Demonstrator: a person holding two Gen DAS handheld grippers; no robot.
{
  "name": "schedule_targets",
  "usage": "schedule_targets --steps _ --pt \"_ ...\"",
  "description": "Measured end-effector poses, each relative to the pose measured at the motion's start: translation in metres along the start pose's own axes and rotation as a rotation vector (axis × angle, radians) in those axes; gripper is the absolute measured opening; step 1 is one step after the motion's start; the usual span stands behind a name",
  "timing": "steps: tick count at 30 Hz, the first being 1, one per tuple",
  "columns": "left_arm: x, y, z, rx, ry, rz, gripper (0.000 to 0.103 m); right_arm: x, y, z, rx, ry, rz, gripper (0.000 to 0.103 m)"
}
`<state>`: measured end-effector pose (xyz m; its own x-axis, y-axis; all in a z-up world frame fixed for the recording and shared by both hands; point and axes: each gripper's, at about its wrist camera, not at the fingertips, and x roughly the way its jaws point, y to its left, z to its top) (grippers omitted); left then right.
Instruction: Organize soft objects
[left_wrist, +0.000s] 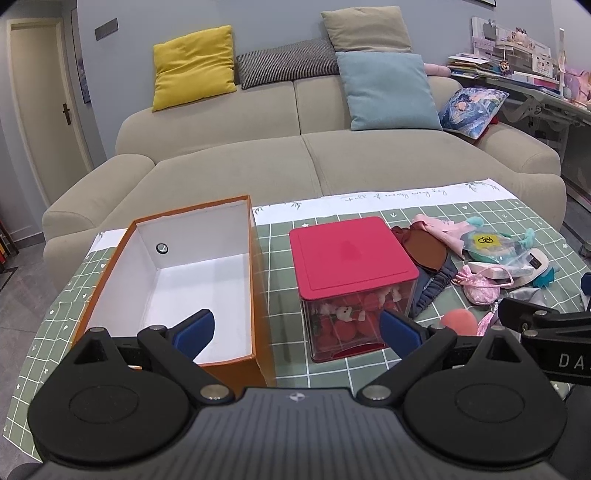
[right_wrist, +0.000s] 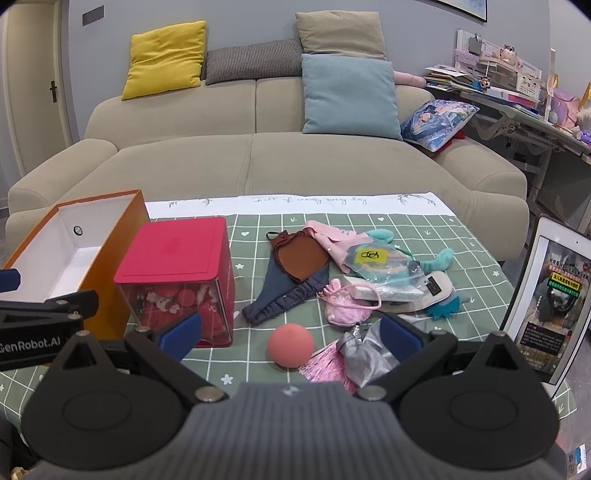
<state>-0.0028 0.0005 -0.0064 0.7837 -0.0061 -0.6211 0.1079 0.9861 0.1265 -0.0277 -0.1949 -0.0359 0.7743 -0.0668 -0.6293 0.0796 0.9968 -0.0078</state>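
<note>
So both grippers are just hanging over the near edge of the table with fingers spread wide and nothing between them. The left gripper (left_wrist: 297, 328) sits low center in its view, its left blue pad over the open orange box (left_wrist: 177, 280) and its right pad in front of the clear bin with the red lid (left_wrist: 351, 254). The orange box is at the left of the frame, white inside, nothing visible in it. The clear bin stands just to its right and has red and white plush bits showing through the wall. The right gripper (right_wrist: 291, 332) is low center in its own view, jaws apart too, with a salmon-colored ball (right_wrist: 290, 345) lying on the green checked tablecloth (right_wrist: 461, 240) right between the pads, not touched by either. The soft stuff is all piled on the cloth in the middle to right of that frame: a navy headband (right_wrist: 284, 301), a brown fabric piece (right_wrist: 301, 258), a pink cloth (right_wrist: 328, 234), a teal plush in a clear bag (right_wrist: 384, 264), a pink drawstring pouch (right_wrist: 345, 308), a silver crumpled thing (right_wrist: 364, 354) touching the right pad. A tablet (right_wrist: 550, 299) leans at the far right edge, and a beige sofa (right_wrist: 258, 158) fills the background.
</note>
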Motion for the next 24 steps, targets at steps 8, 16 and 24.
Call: schedule_targets --steps 8,16,24 --pt "0.001 0.001 -0.001 -0.004 0.004 0.000 0.103 0.002 0.000 -0.001 0.000 0.007 -0.003 0.101" --pt "0.000 -0.002 -0.001 0.005 0.008 -0.021 0.103 0.003 -0.002 -0.002 -0.016 0.021 -0.005 0.101" --pt "0.001 -0.032 0.001 0.114 -0.004 -0.140 0.103 0.015 -0.033 -0.008 -0.081 0.032 -0.002 0.101"
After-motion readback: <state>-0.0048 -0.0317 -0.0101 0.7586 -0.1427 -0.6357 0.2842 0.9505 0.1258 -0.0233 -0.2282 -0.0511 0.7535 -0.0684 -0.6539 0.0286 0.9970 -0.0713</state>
